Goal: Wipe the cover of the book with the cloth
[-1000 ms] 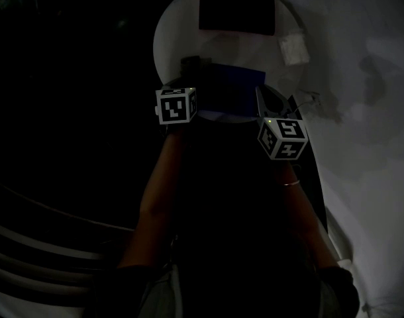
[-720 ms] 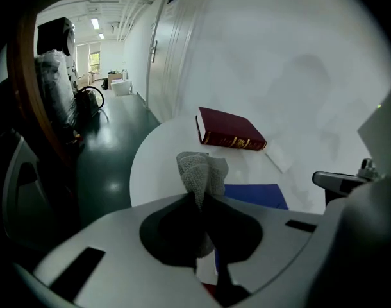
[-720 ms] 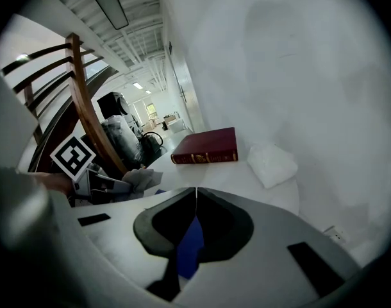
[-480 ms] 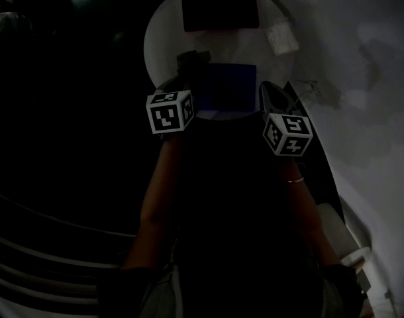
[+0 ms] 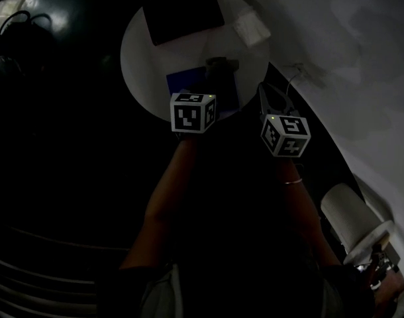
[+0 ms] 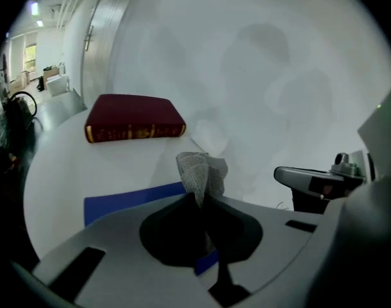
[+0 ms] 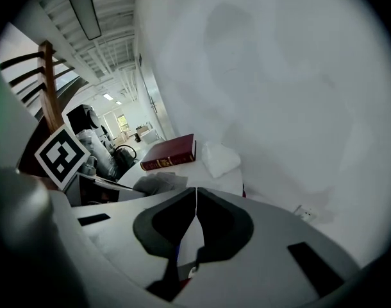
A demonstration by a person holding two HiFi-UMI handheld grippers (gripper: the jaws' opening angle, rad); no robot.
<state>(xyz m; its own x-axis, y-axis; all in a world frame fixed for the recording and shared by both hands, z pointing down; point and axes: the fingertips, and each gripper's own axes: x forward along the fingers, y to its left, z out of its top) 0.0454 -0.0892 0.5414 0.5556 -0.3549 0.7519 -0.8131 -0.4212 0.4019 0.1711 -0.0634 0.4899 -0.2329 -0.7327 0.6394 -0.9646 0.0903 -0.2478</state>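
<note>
A dark red hardback book point(image 6: 134, 117) lies at the far side of the round white table point(image 5: 139, 65); it also shows as the book point(image 5: 182, 12) and the book point(image 7: 170, 153). My left gripper point(image 6: 200, 201) is shut on a grey woven cloth point(image 6: 199, 169), which sticks up from the jaws. The cloth point(image 5: 219, 65) hangs over the far edge of a flat blue cover point(image 5: 199, 88), seen nearer as the cover point(image 6: 134, 197). My right gripper point(image 7: 195, 201) is shut with nothing in it. It hovers at the table's right edge, with its fingertips point(image 5: 261, 90) beside the blue cover.
A crumpled white tissue point(image 5: 252, 26) lies right of the red book. A white wall point(image 5: 348, 58) curves close behind the table. A white cylinder point(image 5: 348, 220) stands low at the right. Dark floor surrounds the table on the left.
My left gripper has carried the cloth rightwards, from the blue cover's left corner to over its far edge. The head view has swung, so the table sits further left.
</note>
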